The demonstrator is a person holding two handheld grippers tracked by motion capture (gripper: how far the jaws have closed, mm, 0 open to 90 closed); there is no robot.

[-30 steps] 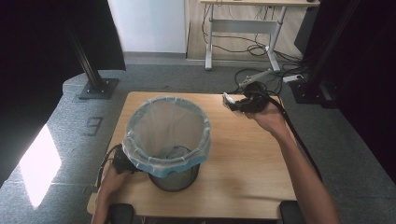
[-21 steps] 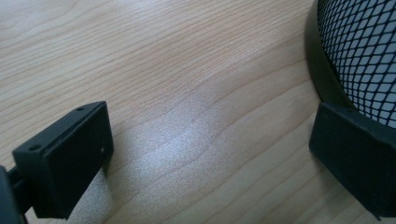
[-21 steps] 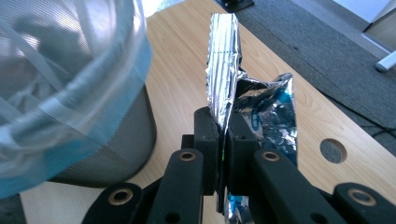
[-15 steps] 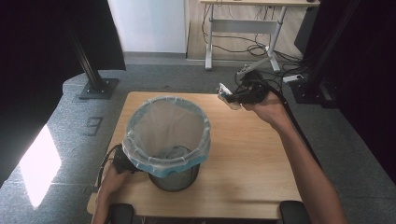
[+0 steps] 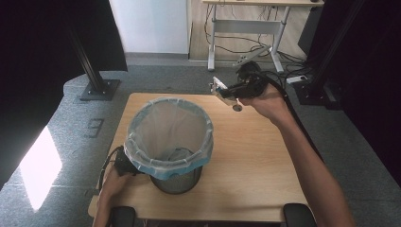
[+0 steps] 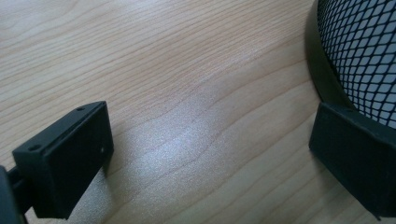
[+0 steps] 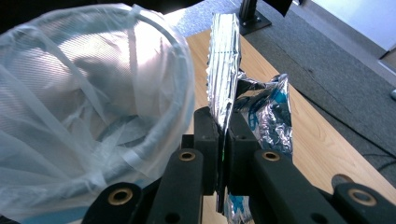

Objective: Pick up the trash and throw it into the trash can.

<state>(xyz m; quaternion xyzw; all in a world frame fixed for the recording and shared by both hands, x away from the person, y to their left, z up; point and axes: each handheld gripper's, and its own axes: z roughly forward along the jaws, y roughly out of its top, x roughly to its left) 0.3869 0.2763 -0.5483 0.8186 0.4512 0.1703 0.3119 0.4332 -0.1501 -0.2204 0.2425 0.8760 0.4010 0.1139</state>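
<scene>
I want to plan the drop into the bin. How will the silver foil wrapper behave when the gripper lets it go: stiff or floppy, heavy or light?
The foil wrapper, pinched in the right gripper, is creased and crumpled, so probably thin and floppy. It stands up from one narrow pinch, so likely very light; it may flutter rather than drop straight into the lined bin.

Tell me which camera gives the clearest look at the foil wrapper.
The right gripper view: the crinkled silver foil wrapper sits close up, pinched between the right tongs. The high view shows it as a small pale scrap beyond the lined bin.
</scene>
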